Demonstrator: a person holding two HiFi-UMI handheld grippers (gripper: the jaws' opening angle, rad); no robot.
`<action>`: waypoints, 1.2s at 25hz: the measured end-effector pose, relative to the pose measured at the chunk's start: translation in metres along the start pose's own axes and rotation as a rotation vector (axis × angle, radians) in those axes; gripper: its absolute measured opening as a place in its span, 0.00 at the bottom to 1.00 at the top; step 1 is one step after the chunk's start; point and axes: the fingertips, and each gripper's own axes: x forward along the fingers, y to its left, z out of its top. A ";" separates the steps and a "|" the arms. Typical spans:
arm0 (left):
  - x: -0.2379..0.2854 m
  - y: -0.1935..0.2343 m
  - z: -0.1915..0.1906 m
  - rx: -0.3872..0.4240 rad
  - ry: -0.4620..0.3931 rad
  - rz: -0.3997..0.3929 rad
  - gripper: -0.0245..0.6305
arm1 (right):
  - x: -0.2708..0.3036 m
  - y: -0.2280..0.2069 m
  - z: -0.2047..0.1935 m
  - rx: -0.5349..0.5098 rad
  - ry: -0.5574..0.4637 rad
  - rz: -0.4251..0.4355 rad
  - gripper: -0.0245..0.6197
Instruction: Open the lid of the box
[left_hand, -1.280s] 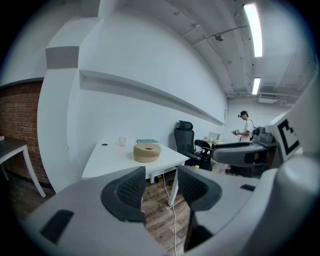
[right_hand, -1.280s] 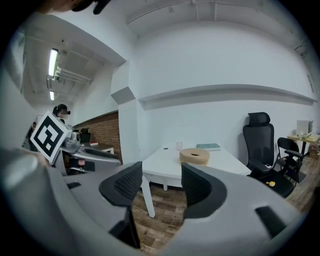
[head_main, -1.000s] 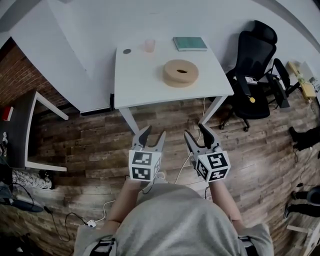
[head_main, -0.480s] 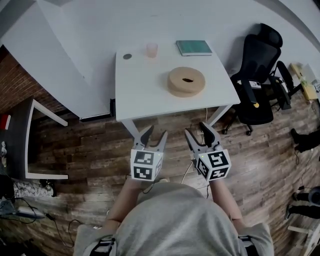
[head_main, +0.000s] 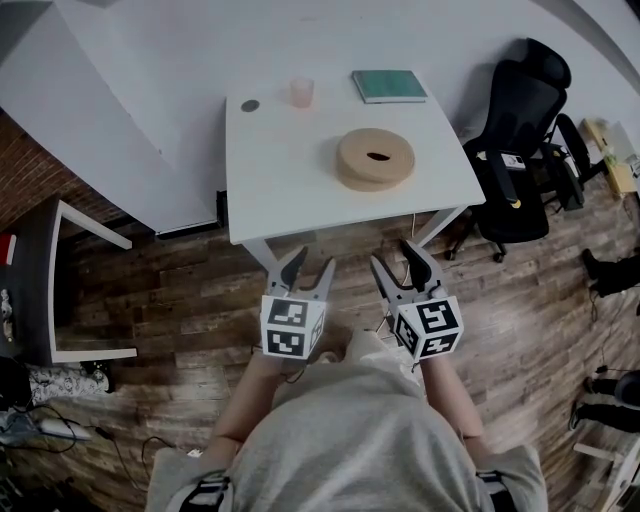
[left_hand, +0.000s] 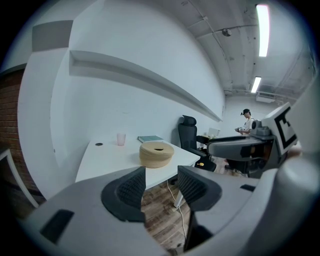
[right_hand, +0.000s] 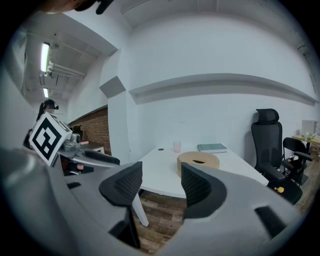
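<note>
A round tan box (head_main: 374, 158) with a slot in its lid sits on the white table (head_main: 290, 170), right of the middle. It also shows as the round box (left_hand: 156, 153) in the left gripper view and the round box (right_hand: 198, 162) in the right gripper view. My left gripper (head_main: 306, 270) and right gripper (head_main: 400, 263) are held side by side over the wooden floor, short of the table's near edge. Both stand open with nothing between their jaws. Neither touches the box.
At the table's far edge stand a pink cup (head_main: 301, 92), a small dark disc (head_main: 250, 105) and a green book (head_main: 389, 86). A black office chair (head_main: 520, 120) is right of the table. A dark side table (head_main: 40, 270) is at left. Cables lie on the floor.
The table and box have shifted slightly nearer and lower in the head view as the person steps toward them. Both grippers keep their pose and stay open.
</note>
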 end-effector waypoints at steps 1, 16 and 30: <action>0.003 0.000 0.000 0.001 0.001 -0.001 0.33 | 0.001 -0.002 -0.001 0.000 0.002 -0.002 0.41; 0.089 0.018 0.019 0.003 0.037 0.023 0.33 | 0.072 -0.069 0.024 -0.056 0.000 0.038 0.41; 0.163 0.032 0.020 -0.006 0.113 0.060 0.33 | 0.140 -0.117 0.026 -0.119 0.078 0.124 0.41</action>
